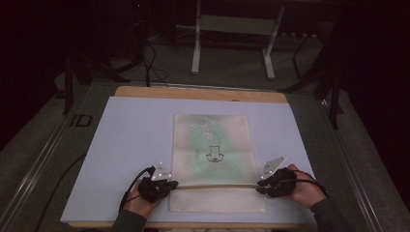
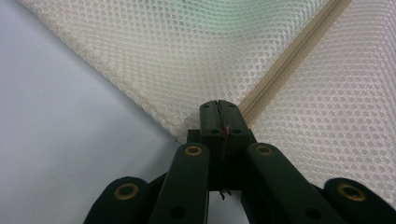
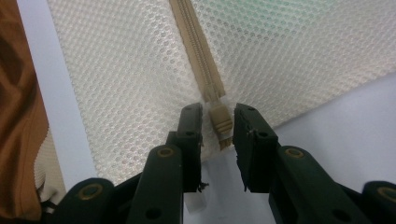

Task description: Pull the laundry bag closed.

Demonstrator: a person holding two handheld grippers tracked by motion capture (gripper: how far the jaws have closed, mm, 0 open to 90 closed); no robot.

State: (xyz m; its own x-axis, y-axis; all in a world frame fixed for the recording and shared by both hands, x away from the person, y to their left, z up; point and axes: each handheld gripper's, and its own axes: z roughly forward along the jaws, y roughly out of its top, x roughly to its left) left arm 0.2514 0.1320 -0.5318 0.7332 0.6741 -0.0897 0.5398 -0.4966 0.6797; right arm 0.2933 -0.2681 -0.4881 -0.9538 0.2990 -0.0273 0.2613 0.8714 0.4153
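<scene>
Mesh bag [image 1: 212,159] lies flat in the middle of the white mat [image 1: 130,140] on the surface, long side running away from the person. Something green with a small dark print shows through the mesh. Zipper [image 1: 217,185] runs across the bag near its near end, from one side edge to the other.

Left tool [image 1: 162,186] sits at the left end of the zipper. In the left gripper view its jaws are clenched on the bag's edge right where the zipper tape [image 2: 289,60] ends. Judged purpose: anchoring that corner so the bag does not slide or bunch while the zipper is worked.

Right tool [image 1: 268,186] sits at the opposite end. In the right gripper view its jaws stand apart, released, with the zipper pull [image 3: 220,122] between them but not pinched; gaps show on both sides of it. The slider is at the very end of the zipper line, at the bag's edge.

Judgement: with the pull at the end of its track and the teeth [image 3: 194,46] looking meshed, the zipper appears closed; whether the right tool is letting go or about to grip cannot be told.

Both hands rest low on the mat, either side of the bag.
</scene>
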